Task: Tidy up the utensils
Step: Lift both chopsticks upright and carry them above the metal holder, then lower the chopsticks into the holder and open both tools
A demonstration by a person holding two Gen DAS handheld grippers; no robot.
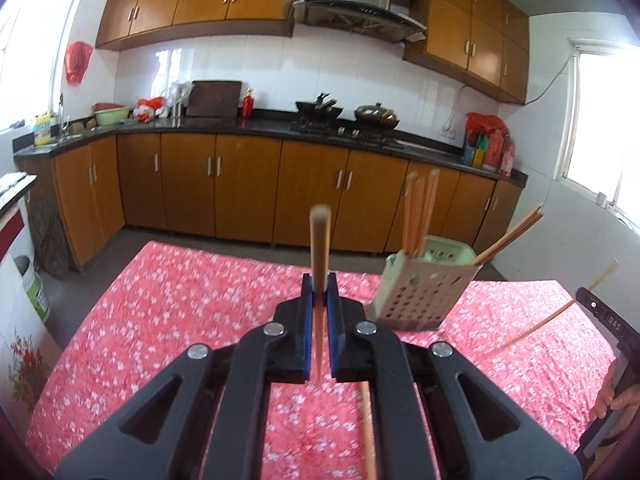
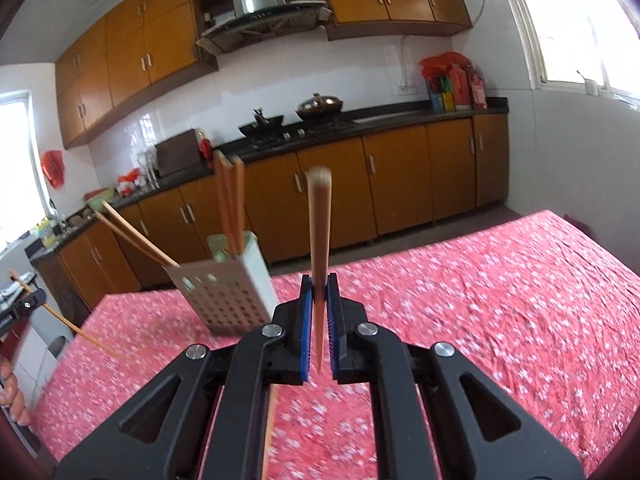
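My left tool (image 1: 320, 304) is clamped on one upright chopstick (image 1: 320, 248) above the red surface (image 1: 180, 300); the holder (image 1: 420, 284) stands right, holding chopsticks.

Your left wrist camera looks forward along its claw (image 1: 319, 294), tilted slightly down over the bench (image 1: 180, 300) toward the far kitchen cabinets (image 1: 240, 188). Your right wrist camera faces likewise from further right. Both share the utensil holder (image 1: 420, 292) and stove (image 1: 344, 126).

Wooden chopsticks (image 1: 320, 248), matt. Holder (image 1: 420, 296) of smooth perforated plastic. Creased floral cloth (image 1: 180, 300) covers the surface. Fingers (image 1: 307, 320) of matt black plastic with blue ribbed pads.
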